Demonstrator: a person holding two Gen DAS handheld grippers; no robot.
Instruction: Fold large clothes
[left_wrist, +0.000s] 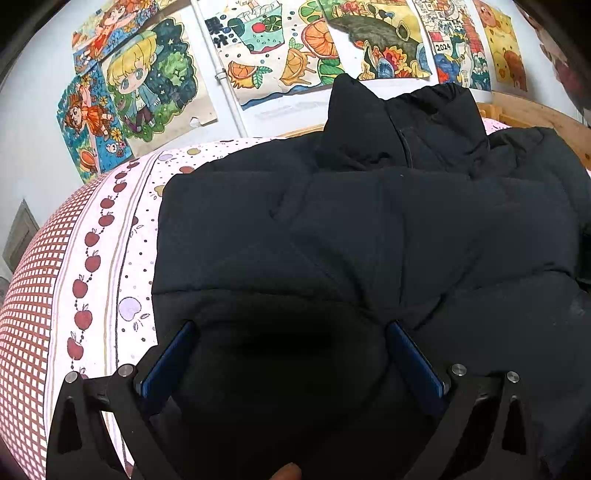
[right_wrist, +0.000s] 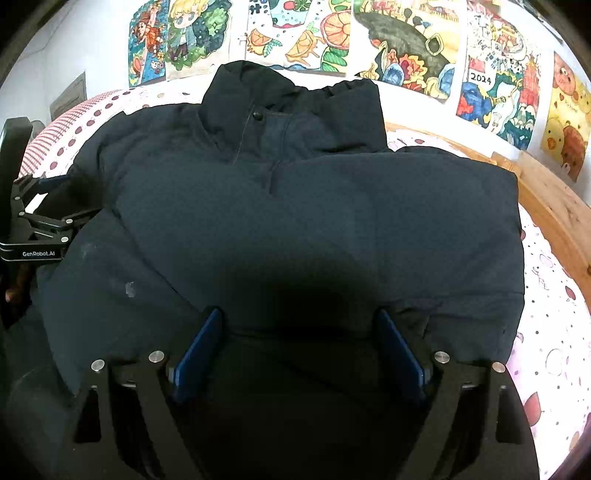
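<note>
Jacket (right_wrist: 295, 206) lies on bed (left_wrist: 99, 258), sleeves folded inward; lengthwise fold remains. Left gripper (left_wrist: 288, 354) and right gripper (right_wrist: 299, 343) both spread wide over hem, grasping nothing.

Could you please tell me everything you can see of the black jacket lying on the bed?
The black jacket is a puffy, quilted coat in matte fabric, lying front-up on the apple-print bedsheet. Its stand-up collar, with one snap button, points toward the wall. Both sides look folded in over the middle. Its near part bulges between the wide-spread fingers of each tool, left and right.
</note>
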